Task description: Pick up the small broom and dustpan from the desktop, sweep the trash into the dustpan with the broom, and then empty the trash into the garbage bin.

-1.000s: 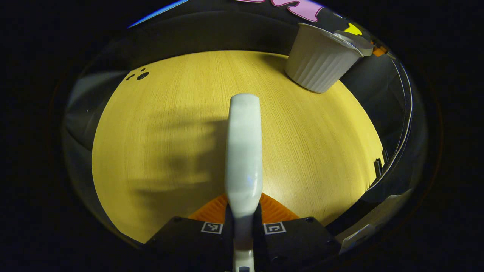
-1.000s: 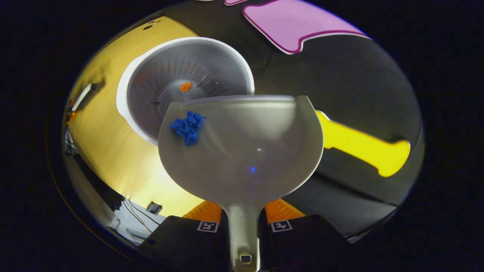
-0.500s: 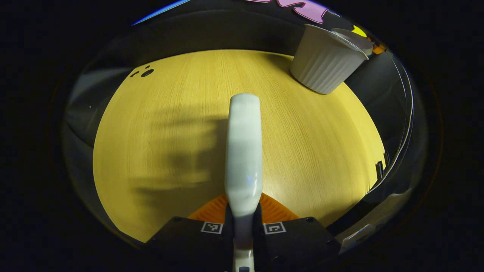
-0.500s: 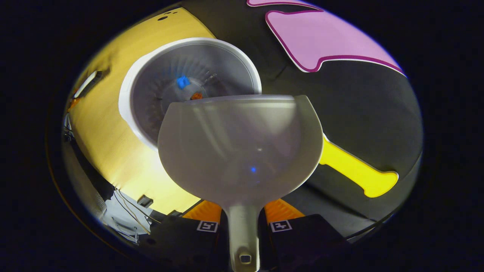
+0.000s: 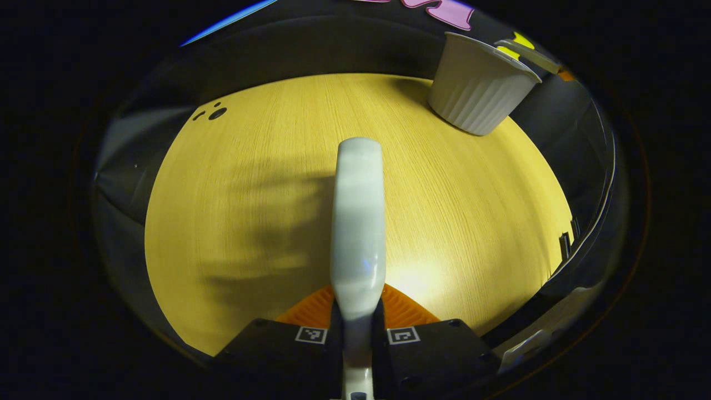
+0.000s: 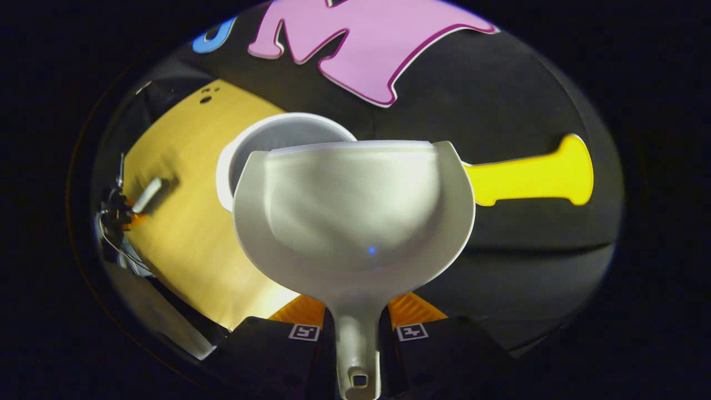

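1. The right tool (image 6: 358, 328) is clamped on the dustpan (image 6: 355, 216) handle; the smooth, rigid plastic scoop looks empty, hanging just in front of the garbage bin (image 6: 266, 133).
2. The left tool (image 5: 358, 330) grips the broom (image 5: 358, 222) by its glossy white handle, above the woodgrain tabletop (image 5: 455, 211).
3. Both look light and slippery, so hold them at the handle neck.
4. The ribbed white garbage bin stands at the tabletop's far edge.

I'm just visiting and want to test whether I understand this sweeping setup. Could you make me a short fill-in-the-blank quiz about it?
1. The right gripper is shut on the handle of the pale grey plastic ____.
2. The inside of that scoop now holds ____ trash.
3. The white ribbed garbage bin stands on the yellow wooden ____.
4. The left gripper is shut on the white broom handle, held ____ the desktop.

Missing words: dustpan; no; desktop; above
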Tool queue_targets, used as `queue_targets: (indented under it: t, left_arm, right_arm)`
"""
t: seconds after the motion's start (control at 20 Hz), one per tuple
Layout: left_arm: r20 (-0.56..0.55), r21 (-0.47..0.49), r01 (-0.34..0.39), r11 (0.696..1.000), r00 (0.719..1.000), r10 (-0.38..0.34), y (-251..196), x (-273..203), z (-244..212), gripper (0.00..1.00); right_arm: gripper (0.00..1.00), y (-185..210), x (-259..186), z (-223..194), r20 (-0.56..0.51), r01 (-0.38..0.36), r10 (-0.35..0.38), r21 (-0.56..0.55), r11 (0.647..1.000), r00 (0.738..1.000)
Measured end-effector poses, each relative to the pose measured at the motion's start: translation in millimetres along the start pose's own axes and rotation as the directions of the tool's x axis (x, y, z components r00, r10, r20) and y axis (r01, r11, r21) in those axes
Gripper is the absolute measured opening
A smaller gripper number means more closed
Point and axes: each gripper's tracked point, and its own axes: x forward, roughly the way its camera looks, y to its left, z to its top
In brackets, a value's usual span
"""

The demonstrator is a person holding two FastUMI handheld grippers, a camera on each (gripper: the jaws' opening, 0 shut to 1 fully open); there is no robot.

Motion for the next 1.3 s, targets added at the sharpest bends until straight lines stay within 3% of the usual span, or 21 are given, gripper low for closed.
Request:
queue_targets:
  t: [0.25, 0.55, 0.75, 0.8, 0.9, 1.1, 1.15, 1.3]
  left_arm:
    - [-0.021, 0.038, -0.035, 0.999, 0.999, 0.036, 1, 0, 0, 0.25]
    - [-0.028, 0.094, -0.086, 0.992, 0.996, 0.089, 3, 8, 0, 0.25]
    - [-0.027, 0.138, -0.12, 0.983, 0.992, 0.125, 4, 17, -3, 0.25]
    - [-0.026, 0.144, -0.123, 0.982, 0.991, 0.128, 4, 18, -2, 0.25]
    - [-0.023, 0.16, -0.136, 0.978, 0.99, 0.142, 4, 20, -3, 0.23]
    - [-0.018, 0.18, -0.162, 0.97, 0.986, 0.168, 2, 20, -3, 0.23]
    - [-0.016, 0.182, -0.166, 0.969, 0.985, 0.171, 0, 20, -2, 0.24]
    - [-0.021, 0.182, -0.173, 0.968, 0.984, 0.179, 1, 21, -3, 0.25]
  right_arm:
    - [0.35, 58, -44, -39, 0.157, -0.147, 0.131, 0.093, 0.985, 0.979]
    - [0.35, 155, -45, -132, 0.114, -0.245, 0.233, 0.104, 0.964, 0.966]
    - [0.35, 218, -2, -183, 0.053, -0.276, 0.271, 0.119, 0.954, 0.961]
    - [0.31, 232, 12, -194, 0.035, -0.278, 0.276, 0.115, 0.954, 0.961]
    - [0.35, 260, 41, -213, 0.012, -0.286, 0.287, 0.123, 0.95, 0.958]
    - [0.35, 302, 96, -228, 0.019, -0.3, 0.301, 0.164, 0.94, 0.954]
    - [0.31, 310, 107, -230, 0.015, -0.303, 0.305, 0.18, 0.936, 0.952]
    - [0.35, 325, 134, -232, -0.014, -0.283, 0.29, 0.186, 0.941, 0.957]
